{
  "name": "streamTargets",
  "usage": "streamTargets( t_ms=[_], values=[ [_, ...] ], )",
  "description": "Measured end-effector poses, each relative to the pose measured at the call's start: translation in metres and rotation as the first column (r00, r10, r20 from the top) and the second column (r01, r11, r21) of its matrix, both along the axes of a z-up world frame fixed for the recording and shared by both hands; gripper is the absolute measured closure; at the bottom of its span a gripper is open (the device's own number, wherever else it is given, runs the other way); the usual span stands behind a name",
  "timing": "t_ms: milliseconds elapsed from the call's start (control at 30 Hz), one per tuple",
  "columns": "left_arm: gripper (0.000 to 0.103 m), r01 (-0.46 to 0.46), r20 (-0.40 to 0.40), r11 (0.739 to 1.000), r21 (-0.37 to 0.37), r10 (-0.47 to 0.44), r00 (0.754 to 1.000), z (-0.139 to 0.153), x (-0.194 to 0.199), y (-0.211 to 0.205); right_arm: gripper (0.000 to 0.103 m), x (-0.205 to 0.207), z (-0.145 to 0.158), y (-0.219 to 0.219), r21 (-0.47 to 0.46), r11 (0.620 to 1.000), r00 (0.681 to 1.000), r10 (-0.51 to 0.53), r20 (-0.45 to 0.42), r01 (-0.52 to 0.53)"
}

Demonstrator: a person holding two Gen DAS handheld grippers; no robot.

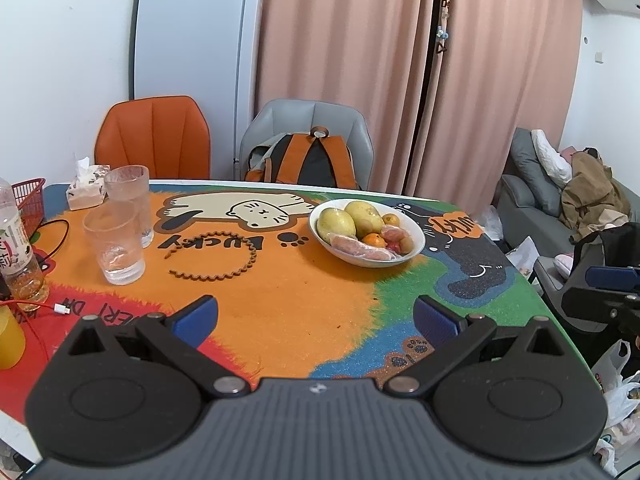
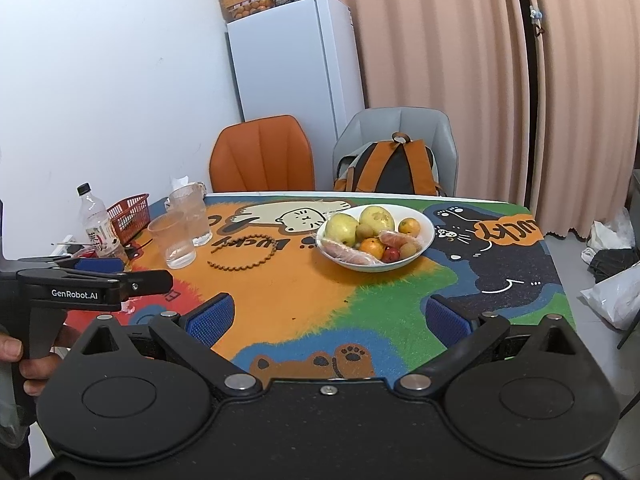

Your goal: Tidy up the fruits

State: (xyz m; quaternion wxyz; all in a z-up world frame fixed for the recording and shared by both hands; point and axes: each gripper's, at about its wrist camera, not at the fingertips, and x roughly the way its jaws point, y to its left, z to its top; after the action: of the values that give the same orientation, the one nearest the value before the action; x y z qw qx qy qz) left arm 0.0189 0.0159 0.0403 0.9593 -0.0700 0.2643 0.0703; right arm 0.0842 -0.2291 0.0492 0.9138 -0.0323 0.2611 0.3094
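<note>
White bowl (image 2: 424,240) of fruit sits mid-table on the mat, well ahead of both grippers. Right gripper (image 2: 332,320) looks squarer to it; left gripper (image 1: 316,320) has it off right. Both spread wide, empty.

place: a lived-in home, a dining corner opening onto a sitting area
table (image 2: 520,288): covered by a bright cartoon cat mat printed "Lucky"
seating: orange chair (image 2: 262,156) and grey chair (image 2: 400,128) at the far edge, an orange-and-black backpack (image 2: 394,168) propped on the grey one
appliance: white fridge (image 2: 292,68) in the corner, egg cartons (image 2: 248,8) stacked on top
windows: floor-length pink curtains (image 1: 348,60)
lounge: grey sofa (image 1: 528,196) heaped with clothes, at the right of the left wrist view
tabletop clutter: fruit bowl (image 2: 424,246), two drinking glasses (image 2: 174,236), tissue pack (image 1: 86,190), drink bottle (image 2: 98,224), red basket (image 2: 130,212)
floor: plastic bags (image 2: 612,296) beside the table
</note>
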Motion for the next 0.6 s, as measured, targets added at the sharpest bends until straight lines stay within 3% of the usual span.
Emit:
streamTargets(
  t_ms=[600],
  values=[
    [0.0, -0.015, 0.004, 1.0, -0.005, 0.015, 1.0, 0.0014, -0.0018, 0.0051, 0.0, 0.0008, 0.0008, -0.0027, 0.006, 1.0, 1.0, -0.011, 0.006, 0.011]
  ],
)
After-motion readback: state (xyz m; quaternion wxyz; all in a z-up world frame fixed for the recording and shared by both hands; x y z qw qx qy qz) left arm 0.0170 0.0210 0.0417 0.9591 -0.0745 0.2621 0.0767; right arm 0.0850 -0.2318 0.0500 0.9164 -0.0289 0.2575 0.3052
